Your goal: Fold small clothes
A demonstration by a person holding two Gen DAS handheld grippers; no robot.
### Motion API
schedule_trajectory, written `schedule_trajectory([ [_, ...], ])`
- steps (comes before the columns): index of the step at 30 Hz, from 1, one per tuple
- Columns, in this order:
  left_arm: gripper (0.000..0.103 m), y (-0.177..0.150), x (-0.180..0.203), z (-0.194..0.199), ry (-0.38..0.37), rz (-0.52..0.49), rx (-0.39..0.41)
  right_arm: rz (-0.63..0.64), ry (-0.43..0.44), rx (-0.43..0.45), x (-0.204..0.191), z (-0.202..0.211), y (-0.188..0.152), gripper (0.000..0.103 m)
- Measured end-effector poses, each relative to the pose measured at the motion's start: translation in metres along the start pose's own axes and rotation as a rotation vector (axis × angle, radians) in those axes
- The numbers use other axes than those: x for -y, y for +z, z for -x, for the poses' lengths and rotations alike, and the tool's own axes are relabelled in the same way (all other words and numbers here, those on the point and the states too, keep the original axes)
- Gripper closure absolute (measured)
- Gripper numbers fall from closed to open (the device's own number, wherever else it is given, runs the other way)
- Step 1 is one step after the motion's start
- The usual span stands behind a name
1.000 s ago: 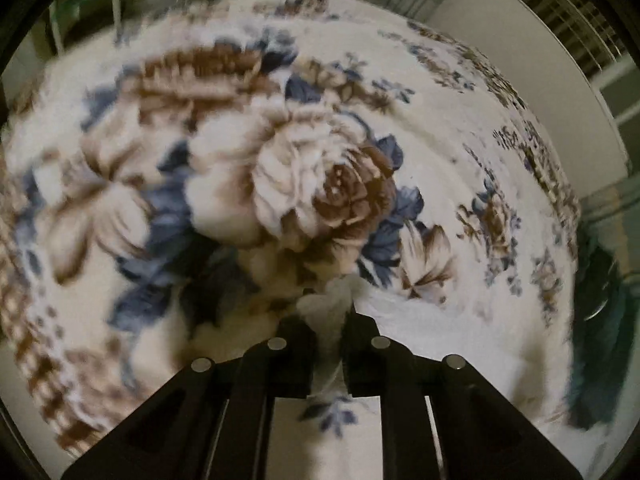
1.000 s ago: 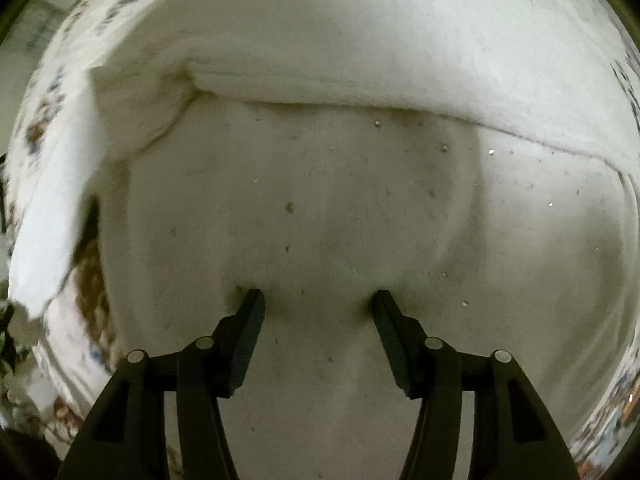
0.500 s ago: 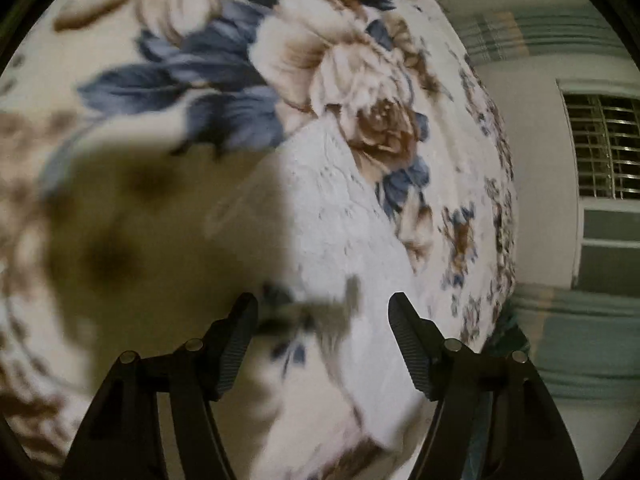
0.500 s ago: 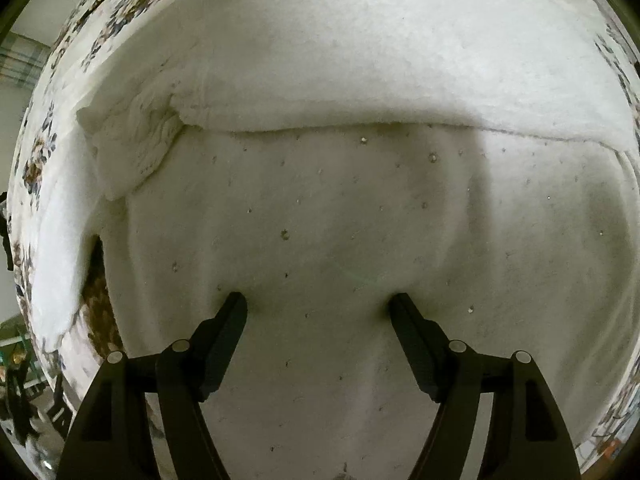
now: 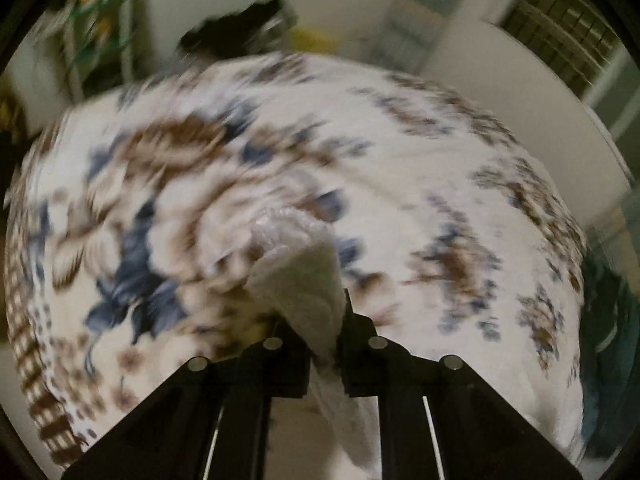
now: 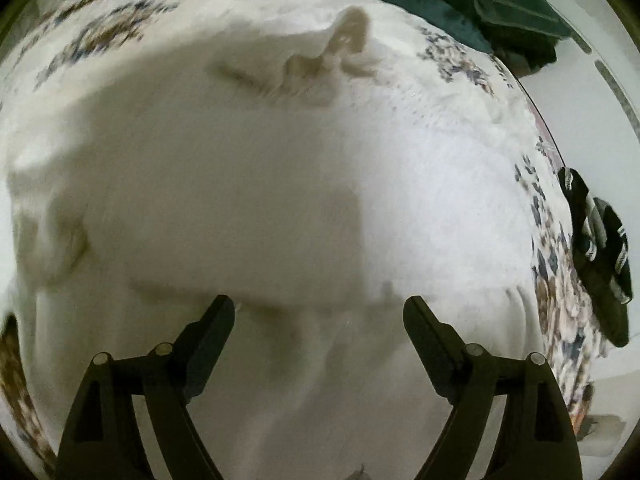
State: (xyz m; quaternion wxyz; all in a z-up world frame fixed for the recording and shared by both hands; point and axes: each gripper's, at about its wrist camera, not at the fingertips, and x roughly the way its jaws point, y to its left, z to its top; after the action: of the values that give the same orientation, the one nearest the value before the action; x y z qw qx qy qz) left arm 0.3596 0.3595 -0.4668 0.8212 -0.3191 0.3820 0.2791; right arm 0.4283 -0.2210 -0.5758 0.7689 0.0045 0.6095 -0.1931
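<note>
Between left gripper (image 5: 326, 322) fingers: white garment (image 5: 304, 276) corner, upright.

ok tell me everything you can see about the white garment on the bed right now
The white garment is a soft, fuzzy, knit-looking piece spread over the floral bedspread, rumpled, with a bunched fold near its far edge. It fills most of the right wrist view, where the right gripper hangs open above it; whether the fingers touch it is unclear. In the blurred left wrist view, the left gripper is closed on a raised flap of it.
</note>
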Motion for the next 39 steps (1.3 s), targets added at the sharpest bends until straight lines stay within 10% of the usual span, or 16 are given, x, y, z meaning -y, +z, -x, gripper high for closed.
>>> schedule_trajectory([
  [6,0.095,-0.04,0.142,0.049,-0.165,-0.298,0.003,-0.186,0.148,-0.037,0.047,-0.011,0.039,0.015],
  [15,0.094,-0.255,0.365,0.065,-0.433,-0.672,-0.263,-0.327,0.121,-0.08,0.185,-0.037,0.026,0.015],
  [22,0.093,-0.416,0.47,0.077,-0.496,-0.876,-0.426,-0.428,0.098,-0.122,0.294,-0.058,-0.003,0.015],
  [26,0.09,-0.463,0.496,0.07,-0.423,-0.986,-0.461,-0.479,0.172,-0.139,0.34,-0.067,-0.016,0.015],
  [32,0.012,-0.457,0.462,0.075,-0.303,-1.023,-0.366,-0.548,0.367,-0.186,0.388,-0.07,-0.022,0.015],
  [39,0.012,-0.411,0.33,0.068,0.019,-0.957,-0.244,-0.492,0.586,-0.192,0.366,-0.061,0.021,0.015],
])
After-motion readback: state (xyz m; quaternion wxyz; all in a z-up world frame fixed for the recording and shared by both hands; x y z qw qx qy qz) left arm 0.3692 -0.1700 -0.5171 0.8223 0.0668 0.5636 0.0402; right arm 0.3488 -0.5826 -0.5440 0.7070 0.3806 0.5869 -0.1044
